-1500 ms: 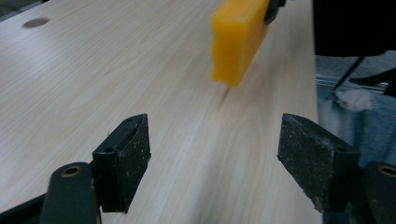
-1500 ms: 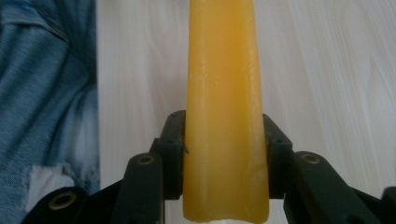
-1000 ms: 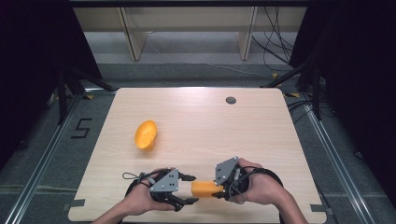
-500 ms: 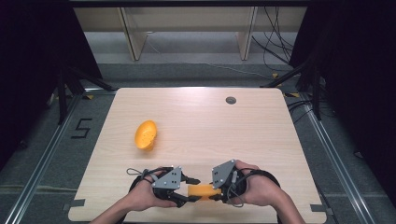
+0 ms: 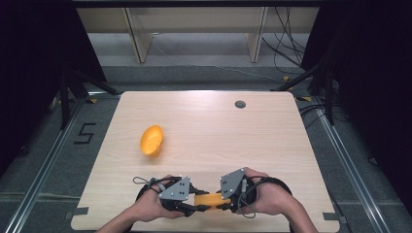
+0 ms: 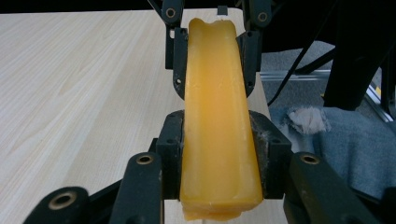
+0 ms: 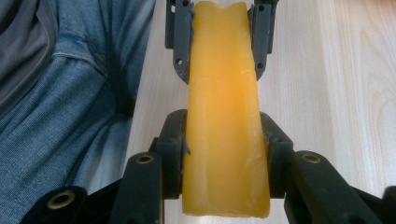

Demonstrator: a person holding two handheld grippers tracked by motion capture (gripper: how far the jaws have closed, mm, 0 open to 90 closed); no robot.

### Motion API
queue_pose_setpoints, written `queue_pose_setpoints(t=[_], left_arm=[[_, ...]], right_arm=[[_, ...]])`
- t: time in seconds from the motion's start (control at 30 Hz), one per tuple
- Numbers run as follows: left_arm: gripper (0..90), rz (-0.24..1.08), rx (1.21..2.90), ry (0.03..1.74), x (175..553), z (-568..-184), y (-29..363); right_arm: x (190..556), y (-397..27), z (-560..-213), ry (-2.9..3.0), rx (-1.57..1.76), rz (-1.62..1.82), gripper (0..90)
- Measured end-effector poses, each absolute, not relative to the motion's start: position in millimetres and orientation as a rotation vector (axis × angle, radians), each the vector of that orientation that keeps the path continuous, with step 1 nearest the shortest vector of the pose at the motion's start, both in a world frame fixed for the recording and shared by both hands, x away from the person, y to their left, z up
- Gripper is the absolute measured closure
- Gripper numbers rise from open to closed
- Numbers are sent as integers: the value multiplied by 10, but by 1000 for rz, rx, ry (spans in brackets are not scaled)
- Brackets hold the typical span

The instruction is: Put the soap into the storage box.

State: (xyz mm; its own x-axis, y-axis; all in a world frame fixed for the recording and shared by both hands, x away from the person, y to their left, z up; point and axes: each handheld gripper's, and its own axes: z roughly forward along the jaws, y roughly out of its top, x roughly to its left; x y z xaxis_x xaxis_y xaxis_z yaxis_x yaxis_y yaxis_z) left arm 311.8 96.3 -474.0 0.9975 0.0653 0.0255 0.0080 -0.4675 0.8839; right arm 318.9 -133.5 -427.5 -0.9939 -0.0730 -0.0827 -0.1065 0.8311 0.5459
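Note:
A long yellow-orange slab (image 5: 210, 199) is held level between both grippers near the table's front edge. My left gripper (image 5: 187, 206) is shut on its left end and my right gripper (image 5: 227, 203) is shut on its right end. In the left gripper view the slab (image 6: 215, 121) runs away from me between my jaws, and the other gripper's jaws clamp its far end. The right gripper view gives the same picture of the slab (image 7: 224, 116) from the opposite end. An orange bowl-like shell (image 5: 151, 140) lies on its side on the table's left half, apart from both grippers.
The light wooden table (image 5: 252, 141) has a small round dark cap (image 5: 240, 104) near its far edge. A floor marking "5" (image 5: 85, 132) lies left of the table. Blue denim fabric (image 7: 56, 93) shows beside the table edge. Shelving legs and cables stand beyond the table.
The two grippers have come closer together along the front edge. The left gripper, apart from the slab a second ago, now clamps its free end, so both hold it.

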Motion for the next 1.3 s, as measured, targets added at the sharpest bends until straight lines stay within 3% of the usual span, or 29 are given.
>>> queue_pose_setpoints(t=[0.03, 0.2, 0.27, 0.47, 0.77, 0.93, 1.1, 1.3], left_arm=[[606, 54, 2047, 84, 3096, -4739, 958], [608, 96, 2086, 161, 3079, -4785, 994], [608, 126, 2094, 220, 3093, -4784, 1024], [608, 227, 2039, 384, 3080, -4716, 1118], [609, 530, 1874, 667, 3042, -4599, 1320], [608, 665, 1787, 813, 3109, -4511, 1430], [609, 707, 1711, 931, 3194, -4488, 1491], [608, 807, 1660, 980, 3227, -4397, 1569]], right_arm=[[3191, -1336, -4272, 2950, -142, 887, 609], [3244, -1451, -4188, 2882, -10, 991, 421], [3255, -1555, -4142, 2839, 75, 1031, 405], [3265, -1896, -4074, 2704, 280, 1142, 406], [3199, -2465, -4307, 2448, 728, 1145, 450], [3163, -2573, -4407, 2421, 851, 1140, 455], [3181, -2589, -4436, 2421, 856, 1131, 459], [3187, -2620, -4451, 2378, 907, 1124, 459]])
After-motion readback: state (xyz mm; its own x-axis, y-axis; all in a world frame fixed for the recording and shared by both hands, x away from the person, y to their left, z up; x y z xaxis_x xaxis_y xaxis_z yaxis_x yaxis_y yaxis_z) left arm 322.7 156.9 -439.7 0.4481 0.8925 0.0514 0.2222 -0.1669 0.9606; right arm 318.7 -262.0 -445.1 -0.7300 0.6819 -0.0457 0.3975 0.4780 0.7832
